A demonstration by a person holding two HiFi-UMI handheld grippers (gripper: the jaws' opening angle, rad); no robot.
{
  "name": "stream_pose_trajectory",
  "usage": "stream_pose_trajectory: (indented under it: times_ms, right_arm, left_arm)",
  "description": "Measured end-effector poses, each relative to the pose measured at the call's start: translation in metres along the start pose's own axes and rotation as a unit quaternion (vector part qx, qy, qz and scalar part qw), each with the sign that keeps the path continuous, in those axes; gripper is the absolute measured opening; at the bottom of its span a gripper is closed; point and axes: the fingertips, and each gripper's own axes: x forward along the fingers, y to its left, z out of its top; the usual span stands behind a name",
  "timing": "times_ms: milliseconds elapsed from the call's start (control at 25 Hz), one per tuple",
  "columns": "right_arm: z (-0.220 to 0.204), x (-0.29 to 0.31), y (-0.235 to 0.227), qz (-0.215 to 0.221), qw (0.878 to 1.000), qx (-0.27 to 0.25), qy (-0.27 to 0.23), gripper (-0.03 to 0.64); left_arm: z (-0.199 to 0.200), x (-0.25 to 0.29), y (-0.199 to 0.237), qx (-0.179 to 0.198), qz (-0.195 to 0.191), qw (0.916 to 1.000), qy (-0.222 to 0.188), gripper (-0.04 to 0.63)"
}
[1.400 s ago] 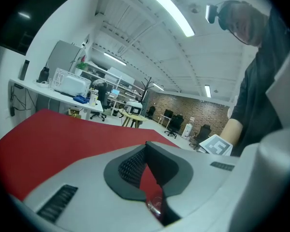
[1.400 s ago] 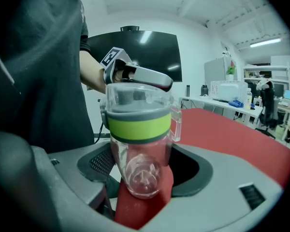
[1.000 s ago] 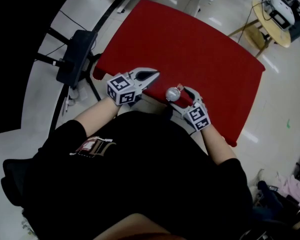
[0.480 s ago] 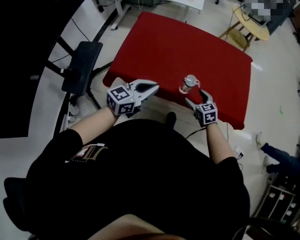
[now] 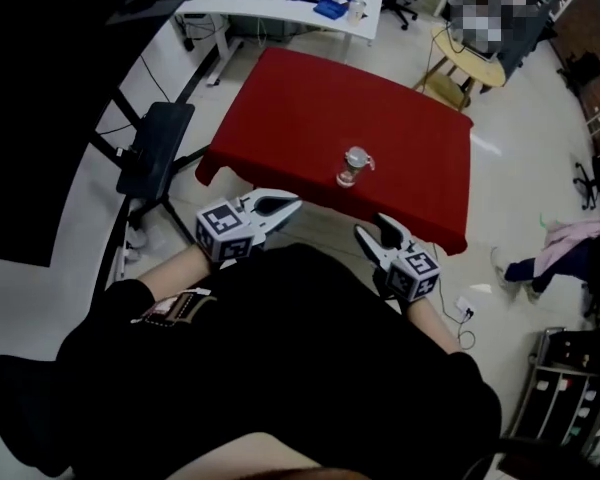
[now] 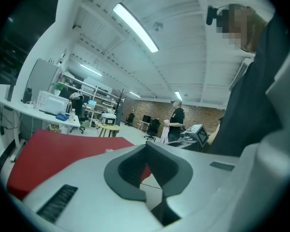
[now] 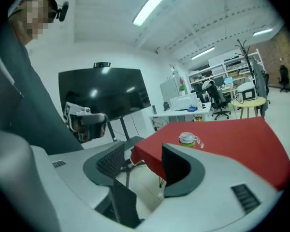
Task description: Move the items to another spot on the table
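Both tools are holding nothing: the left tool [image 5: 292, 206] is pinching shut, the right tool [image 5: 372, 228] is gaping, its jaws just now closing a bit. The little jar [image 5: 353, 166] is standing alone on the red tabletop [image 5: 300, 98], so the moving is looking done.

Jar [image 5: 353, 166] now free, upright on table [image 5: 300, 108]

Red-covered desk [image 5: 320, 108], one jar [image 5: 353, 166].
The small clear jar stands upright on the cloth, close to the near edge.
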Motion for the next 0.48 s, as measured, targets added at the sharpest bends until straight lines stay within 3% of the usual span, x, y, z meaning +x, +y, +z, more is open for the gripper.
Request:
stream_pose_trajectory:
  times_ms: [120,160,280,360,480]
  right_arm:
    - [0.014,-0.045,0.015,0.043,0.999,-0.018,-0.025,0.139]
    - [0.015,-0.058,0.015,0.047,0.998,-0.030,-0.024,0.130]
    - [0.023,-0.080,0.005,0.050,0.998,-0.013,-0.048,-0.016]
    - [0.020,-0.080,0.002,0.068,0.996,0.017,-0.055,-0.017]
    - [0.019,-0.076,0.013,0.083,0.995,0.033,-0.039,-0.017]
  left_arm:
    - [0.012,0.019,-0.026,-0.018,0.005,0.9992,-0.034,-0.008]
    - [0.018,0.026,-0.040,-0.027,0.002,0.9989,-0.038,-0.008]
    - [0.018,0.047,-0.070,-0.014,-0.010,0.9997,-0.015,-0.008]
    - [0.005,0.053,-0.069,-0.005,-0.012,0.9999,-0.009,-0.008]
    - [0.012,0.050,-0.074,-0.023,-0.005,0.9996,-0.014,-0.009]
